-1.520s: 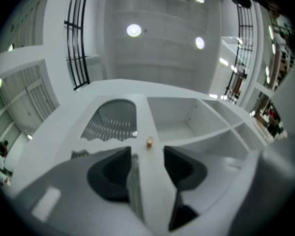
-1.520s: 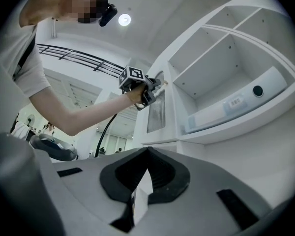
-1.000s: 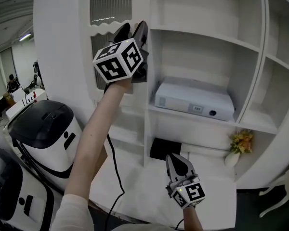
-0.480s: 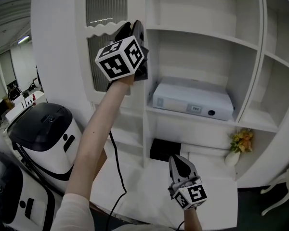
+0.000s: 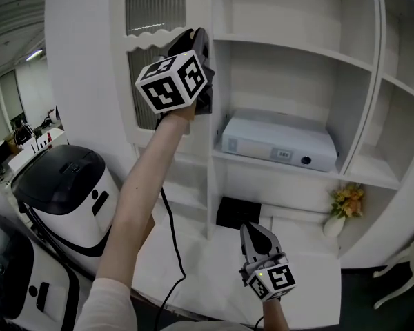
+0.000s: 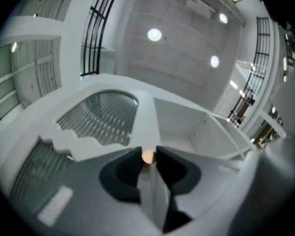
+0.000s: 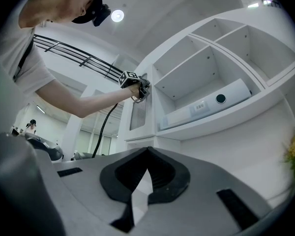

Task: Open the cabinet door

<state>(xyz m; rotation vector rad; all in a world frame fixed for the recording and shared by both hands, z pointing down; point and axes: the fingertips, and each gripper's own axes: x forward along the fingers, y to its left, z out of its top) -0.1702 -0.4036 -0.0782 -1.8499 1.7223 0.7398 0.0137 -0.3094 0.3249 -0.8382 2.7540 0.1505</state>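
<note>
**Left gripper pinches the door knob**

In the upper left of the head view, the left gripper (image 5: 193, 41) is raised to the right edge of the door (image 5: 156, 9), on the left side of the cabinet (image 5: 290, 55). Its jaws have just been closing. They are now partly open, with the small round knob (image 6: 148, 156) pinched between their tips. Low in the centre, the right gripper (image 5: 257, 234) has its jaws together and holds nothing.
</note>
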